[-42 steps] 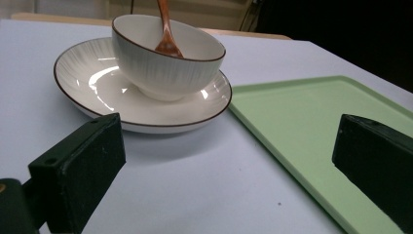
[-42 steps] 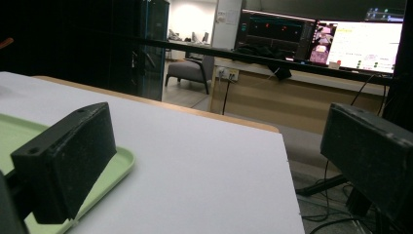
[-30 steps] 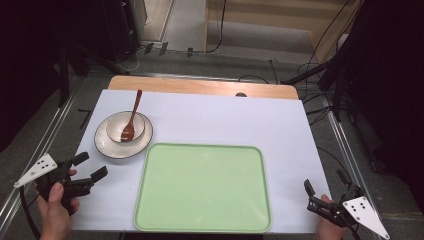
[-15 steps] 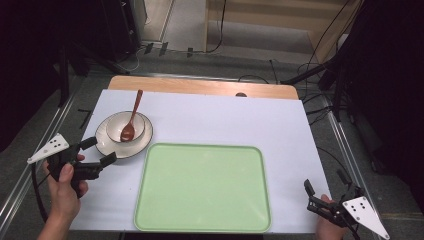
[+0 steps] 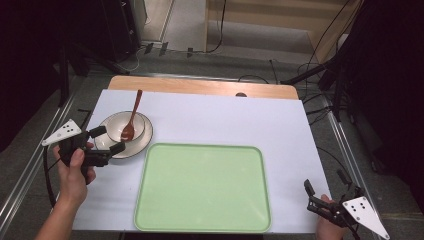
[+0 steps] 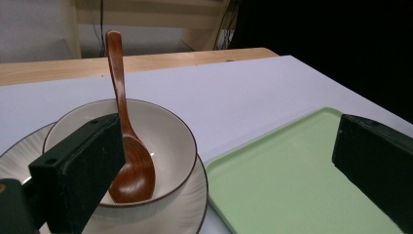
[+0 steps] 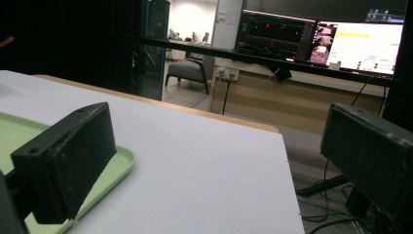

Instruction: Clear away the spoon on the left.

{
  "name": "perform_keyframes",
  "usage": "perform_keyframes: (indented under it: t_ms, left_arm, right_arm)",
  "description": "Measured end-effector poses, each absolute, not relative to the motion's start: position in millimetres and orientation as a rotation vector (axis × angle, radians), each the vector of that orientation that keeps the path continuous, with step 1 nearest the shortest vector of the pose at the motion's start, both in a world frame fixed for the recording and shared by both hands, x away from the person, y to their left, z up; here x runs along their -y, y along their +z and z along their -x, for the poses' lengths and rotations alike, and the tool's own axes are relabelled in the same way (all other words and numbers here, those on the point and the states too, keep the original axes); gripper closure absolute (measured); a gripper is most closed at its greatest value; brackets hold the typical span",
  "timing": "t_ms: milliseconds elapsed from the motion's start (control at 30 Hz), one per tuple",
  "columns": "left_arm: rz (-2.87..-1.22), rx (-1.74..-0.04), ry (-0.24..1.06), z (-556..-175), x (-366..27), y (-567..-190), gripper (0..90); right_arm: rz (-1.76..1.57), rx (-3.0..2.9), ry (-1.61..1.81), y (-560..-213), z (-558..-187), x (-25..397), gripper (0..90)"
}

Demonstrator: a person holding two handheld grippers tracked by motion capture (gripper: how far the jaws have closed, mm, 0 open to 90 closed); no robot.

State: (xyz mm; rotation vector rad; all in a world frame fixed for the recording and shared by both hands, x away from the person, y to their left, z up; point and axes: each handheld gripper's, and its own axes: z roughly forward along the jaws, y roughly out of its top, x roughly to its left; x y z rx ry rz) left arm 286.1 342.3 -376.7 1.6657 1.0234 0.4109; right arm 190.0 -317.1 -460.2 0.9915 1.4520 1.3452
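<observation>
A brown wooden spoon (image 5: 132, 113) leans in a cream bowl (image 5: 116, 123), which sits on a cream plate (image 5: 142, 143) at the table's left. A pale green tray (image 5: 202, 187) lies empty in the near middle. My left gripper (image 5: 111, 139) is open at the plate's left rim, with nothing between its jaws. In the left gripper view, that gripper (image 6: 229, 141) faces the spoon (image 6: 127, 156), bowl (image 6: 168, 134), plate (image 6: 192, 204) and tray (image 6: 292, 180). My right gripper (image 5: 325, 181) rests open at the near right corner; in its own view it (image 7: 216, 131) holds nothing, beside the tray's corner (image 7: 19, 131).
A white sheet (image 5: 230, 120) covers the table, with a wooden strip (image 5: 200, 86) along the far edge. Metal rails run down both sides. Cables and dark equipment lie on the floor beyond. A desk with lit monitors (image 7: 360, 41) stands off to the right.
My left gripper has moved forward and to the right, from the table's near-left edge up to the plate's rim. The right gripper has stayed put.
</observation>
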Motion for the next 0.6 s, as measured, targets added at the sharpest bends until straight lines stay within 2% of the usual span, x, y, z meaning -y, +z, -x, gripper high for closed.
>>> perform_keyframes:
  t_ms: [600]
  left_arm:
    - [-1.666, -1.036, 0.386, -321, -336, -367, 0.0]
  right_arm:
    - [-0.990, -1.454, 1.345, -460, -190, 317, 0.0]
